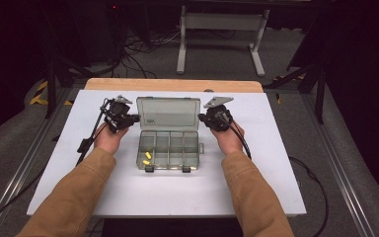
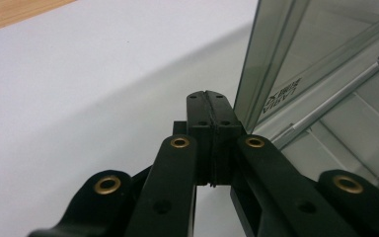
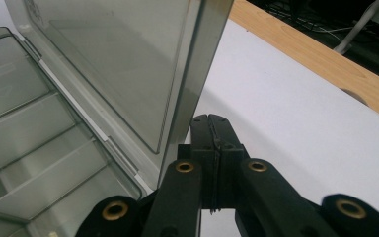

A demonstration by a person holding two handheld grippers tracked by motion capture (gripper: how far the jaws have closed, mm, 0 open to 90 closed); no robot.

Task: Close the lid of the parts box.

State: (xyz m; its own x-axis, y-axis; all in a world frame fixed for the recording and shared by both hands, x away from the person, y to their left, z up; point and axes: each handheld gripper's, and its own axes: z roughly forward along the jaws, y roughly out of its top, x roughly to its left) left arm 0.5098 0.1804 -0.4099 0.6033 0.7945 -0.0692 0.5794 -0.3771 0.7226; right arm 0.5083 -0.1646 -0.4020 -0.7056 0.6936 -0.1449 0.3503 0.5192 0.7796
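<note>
The clear smoky-grey plastic compartment box (image 1: 169, 148) sits mid-board, lid (image 1: 168, 113) upright, two small yellow pieces (image 1: 147, 158) inside. My left gripper (image 1: 137, 118) and right gripper (image 1: 200, 117), both pressed together on nothing, flank the lid's edges on the smooth white board (image 1: 128, 192).

Box (image 1: 169, 148) sits mid-board (image 1: 128, 192), lid (image 1: 168, 113) standing up at its 12 o'clock edge. Two small pieces (image 1: 147, 158) lie in the box's compartment at 7 o'clock. Left gripper (image 1: 137, 117) sits just at 9 o'clock of the lid, right gripper (image 1: 201, 117) just at 3 o'clock; table edge (image 1: 172, 85) lies behind at 12.
</note>
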